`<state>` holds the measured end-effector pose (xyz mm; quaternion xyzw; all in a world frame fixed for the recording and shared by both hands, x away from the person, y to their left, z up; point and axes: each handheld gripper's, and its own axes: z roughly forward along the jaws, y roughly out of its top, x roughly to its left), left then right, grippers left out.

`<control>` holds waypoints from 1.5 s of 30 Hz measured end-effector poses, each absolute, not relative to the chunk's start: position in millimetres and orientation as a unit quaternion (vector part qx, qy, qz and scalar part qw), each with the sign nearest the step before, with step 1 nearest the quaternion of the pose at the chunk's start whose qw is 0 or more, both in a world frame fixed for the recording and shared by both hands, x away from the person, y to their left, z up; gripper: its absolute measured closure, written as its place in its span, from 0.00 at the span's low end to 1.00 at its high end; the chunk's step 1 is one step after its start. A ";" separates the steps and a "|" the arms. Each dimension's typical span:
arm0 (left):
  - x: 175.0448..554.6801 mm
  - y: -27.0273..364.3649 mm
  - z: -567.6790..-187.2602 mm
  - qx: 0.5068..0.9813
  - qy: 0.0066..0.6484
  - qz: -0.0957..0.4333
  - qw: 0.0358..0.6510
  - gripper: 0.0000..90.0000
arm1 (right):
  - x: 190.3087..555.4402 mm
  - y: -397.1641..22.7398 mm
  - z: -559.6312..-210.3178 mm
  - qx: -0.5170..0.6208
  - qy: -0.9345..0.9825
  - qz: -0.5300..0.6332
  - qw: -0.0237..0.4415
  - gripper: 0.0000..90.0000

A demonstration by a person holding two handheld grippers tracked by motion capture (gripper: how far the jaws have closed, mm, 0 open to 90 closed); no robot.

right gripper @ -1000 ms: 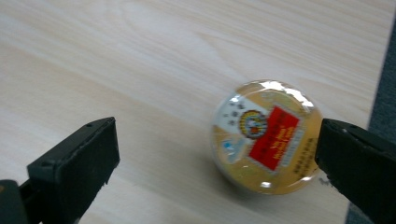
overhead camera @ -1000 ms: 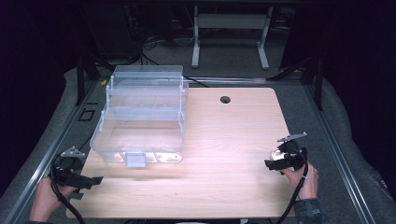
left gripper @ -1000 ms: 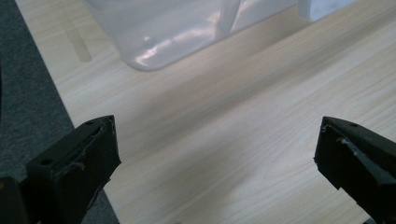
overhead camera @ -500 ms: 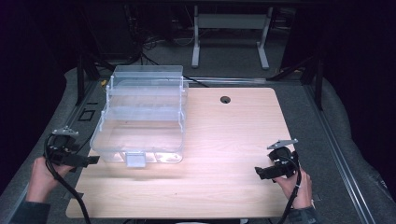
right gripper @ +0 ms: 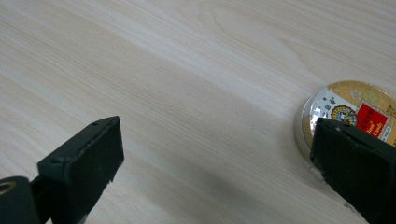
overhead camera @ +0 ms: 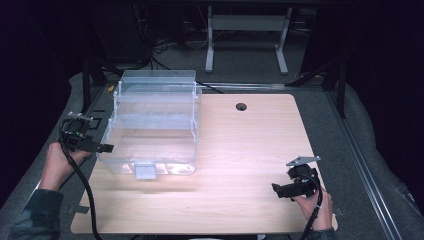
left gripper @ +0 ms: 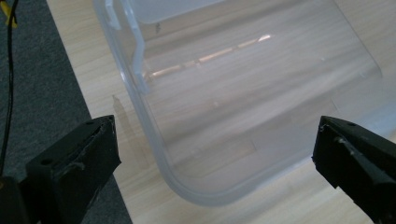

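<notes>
Your pale wood table (overhead camera: 240, 150) sits in a dark room, a clear plastic tiered box (overhead camera: 150, 125) at its left. Your left gripper (overhead camera: 102, 148), jaws spread wide, faces the box's near left corner. Your right gripper (overhead camera: 278, 189), also agape, hangs low by a round gold tin (right gripper: 348, 116)

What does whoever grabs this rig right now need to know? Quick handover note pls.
Left gripper: open, empty, at the near left corner of the clear tiered box; I can't tell if it touches.
Right gripper: open, empty, low over the table near its right front edge.
Round gold tin: lying on the table just beyond the right gripper's jaw.
Done: nothing gripped yet; the box's bottom tray looks empty.
Left: probably pick up the tin while steadying the box.
</notes>
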<state>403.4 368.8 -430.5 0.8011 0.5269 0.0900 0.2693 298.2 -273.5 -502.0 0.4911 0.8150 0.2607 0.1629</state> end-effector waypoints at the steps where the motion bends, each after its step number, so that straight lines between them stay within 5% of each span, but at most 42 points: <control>1: 410.2 370.0 -434.3 0.799 0.533 0.085 0.266 0.18 | 297.1 -272.2 -502.3 0.489 0.816 0.265 0.159 0.03; 3: 414.9 370.1 -437.9 0.796 0.541 0.084 0.258 0.20 | 295.9 -271.7 -502.5 0.490 0.815 0.265 0.158 0.03; 4: 417.5 370.3 -439.8 0.795 0.545 0.082 0.254 0.30 | 292.6 -272.9 -503.3 0.493 0.811 0.273 0.159 0.03; 11: 434.1 373.7 -454.8 0.784 0.570 0.083 0.230 0.58 | 290.2 -270.9 -510.9 0.506 0.806 0.268 0.151 0.04; 21: 445.7 380.7 -467.3 0.772 0.594 0.072 0.215 0.86 | 294.0 -274.2 -513.7 0.511 0.806 0.260 0.148 0.04; 45: 437.4 360.4 -468.3 0.799 0.558 0.093 0.204 0.85 | 291.0 -289.5 -508.7 0.531 0.788 0.274 0.150 0.02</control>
